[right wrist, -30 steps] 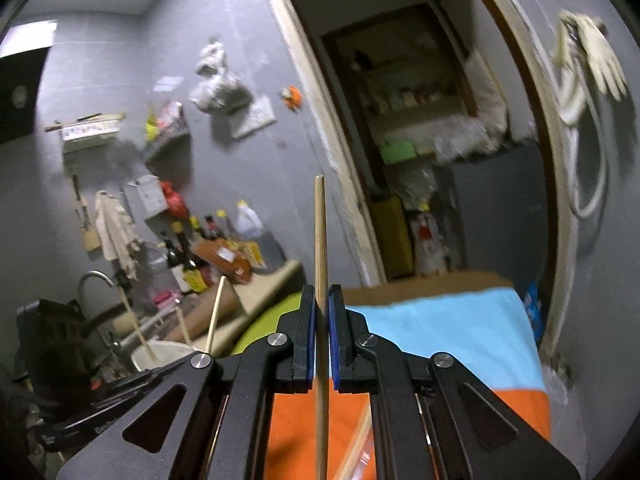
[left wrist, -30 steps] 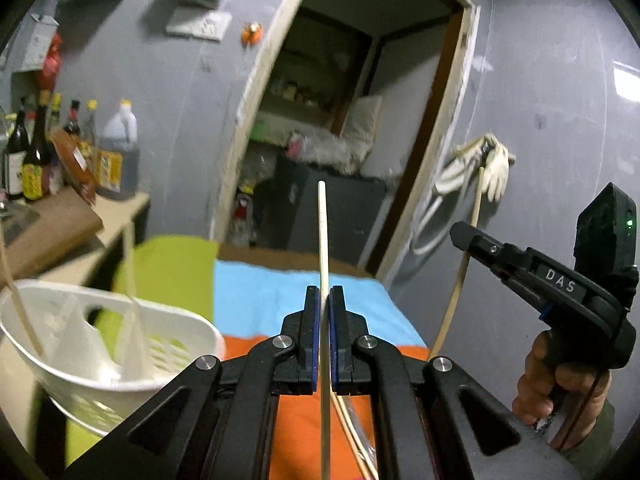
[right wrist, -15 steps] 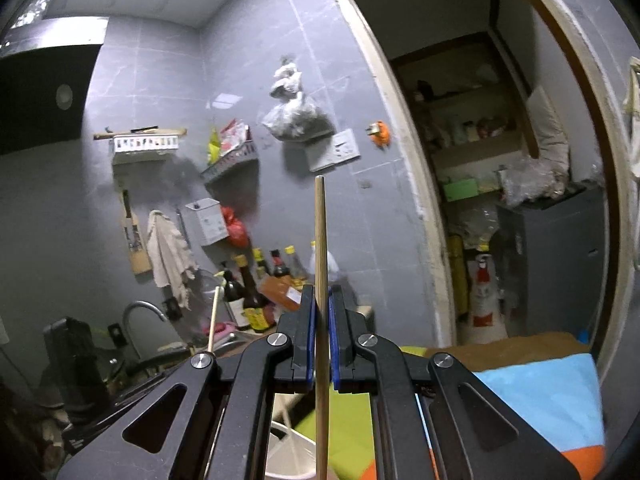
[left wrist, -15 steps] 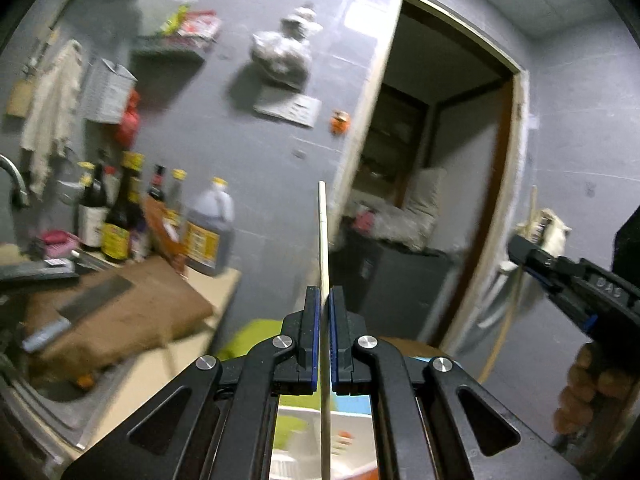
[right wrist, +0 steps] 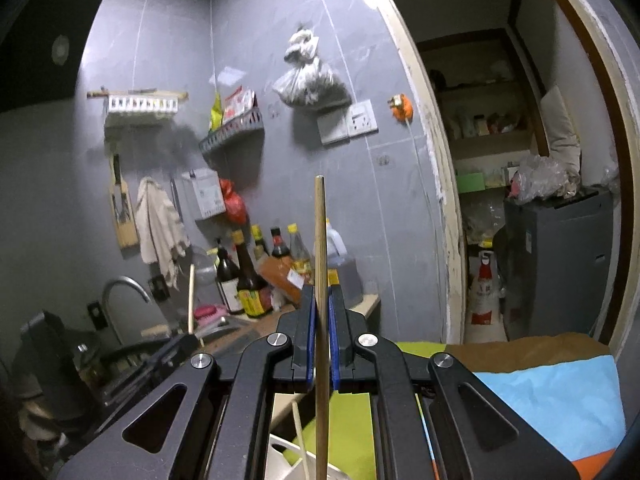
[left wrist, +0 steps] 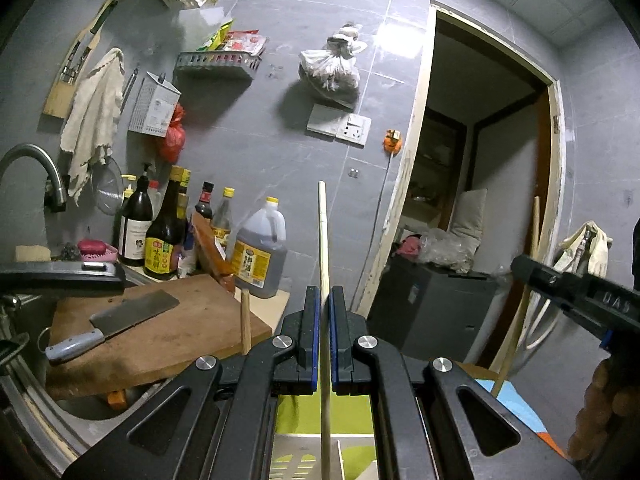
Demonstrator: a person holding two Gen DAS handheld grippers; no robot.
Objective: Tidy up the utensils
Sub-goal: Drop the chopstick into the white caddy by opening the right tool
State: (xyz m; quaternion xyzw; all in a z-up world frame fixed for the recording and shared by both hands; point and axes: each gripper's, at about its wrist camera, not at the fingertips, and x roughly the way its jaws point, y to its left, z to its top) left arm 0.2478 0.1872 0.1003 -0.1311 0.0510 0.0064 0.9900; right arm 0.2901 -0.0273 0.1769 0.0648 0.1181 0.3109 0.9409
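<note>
The left claw [left wrist: 324, 340] is clamped on a pale chopstick [left wrist: 323, 248], pinched between its blue-edged pads; the stick's long axis runs straight up the left wrist view, its top end free above the jaws, its lower end cut off at the frame's bottom edge; beneath it lies a white slotted basket [left wrist: 304, 458], only partly seen behind the claw's black arms. The right claw [right wrist: 321, 336] grips a darker wooden chopstick [right wrist: 320, 240] the same way, upright, blunt tip on top, lower end running out of frame; a white basket rim [right wrist: 280, 456] with another pale stick [right wrist: 299, 432] in it shows below. In the left wrist view the right claw appears at the right edge, with raised letters reading "DAS" backwards; its tips are hidden there, and its stick slants upward past it. Nearby, a short wooden stick [left wrist: 245, 320] stands before a wooden cutting board [left wrist: 192, 320] on the counter [left wrist: 276, 312]; a cleaver [left wrist: 116, 320] lies flat on the board. Farther back stand sauce bottles [left wrist: 160, 236] with yellow labels whose writing is too small to read; a large jug [left wrist: 260, 256] sits beside them. On the grey tiled wall hang a plastic bag [left wrist: 330, 70], a cloth [left wrist: 94, 120] and a socket [left wrist: 352, 130]; the doorway [left wrist: 492, 184] beyond is dim.
</note>
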